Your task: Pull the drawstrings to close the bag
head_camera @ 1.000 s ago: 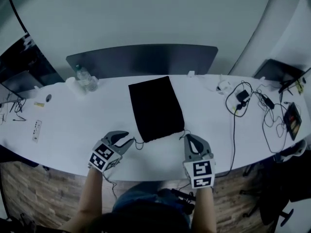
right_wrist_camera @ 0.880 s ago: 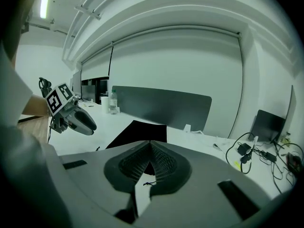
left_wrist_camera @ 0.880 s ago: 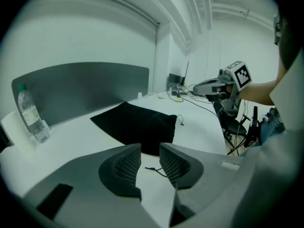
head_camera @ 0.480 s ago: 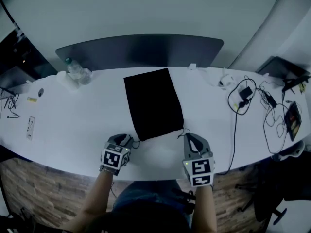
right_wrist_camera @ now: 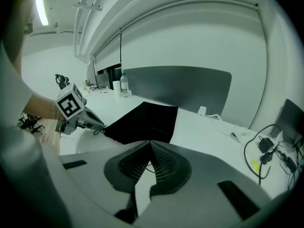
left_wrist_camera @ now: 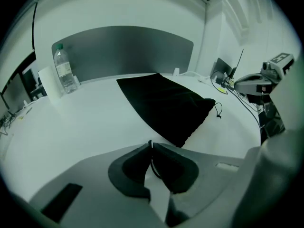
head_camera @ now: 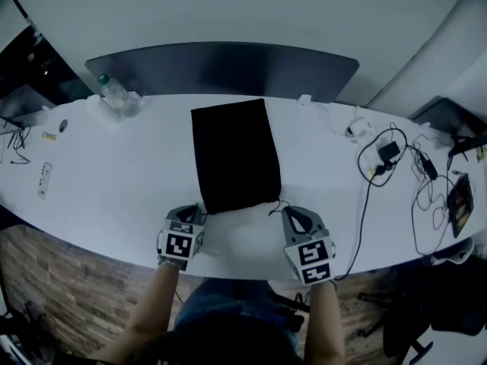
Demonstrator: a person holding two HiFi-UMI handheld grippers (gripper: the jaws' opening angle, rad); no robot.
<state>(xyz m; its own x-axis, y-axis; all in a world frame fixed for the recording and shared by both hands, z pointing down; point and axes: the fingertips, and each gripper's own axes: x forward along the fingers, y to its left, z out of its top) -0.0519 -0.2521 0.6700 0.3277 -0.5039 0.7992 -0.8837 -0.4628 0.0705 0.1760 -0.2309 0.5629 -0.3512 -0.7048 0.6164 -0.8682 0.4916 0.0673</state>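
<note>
We see the left gripper (left_wrist_camera: 151, 145), jaws just closed, pinching the black bag's (head_camera: 234, 154) drawstring (left_wrist_camera: 152, 166); the right gripper (right_wrist_camera: 150, 144) is clenched, seemingly on the other drawstring (head_camera: 275, 206).

Ahead of both grippers the bag (head_camera: 234, 154) is matt black cloth, faintly creased; its drawstring (left_wrist_camera: 153, 168) is thin dark cord. The table (head_camera: 122, 181) beneath is smooth and white. The left gripper (left_wrist_camera: 151, 145) is matt grey plastic with dark matt pads (left_wrist_camera: 130, 167); the right gripper (right_wrist_camera: 151, 144) has ribbed pads (right_wrist_camera: 164, 164).

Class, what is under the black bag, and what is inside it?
The black bag lies flat on the white table. Its cloth hides the inside, so any contents cannot be seen.
</note>
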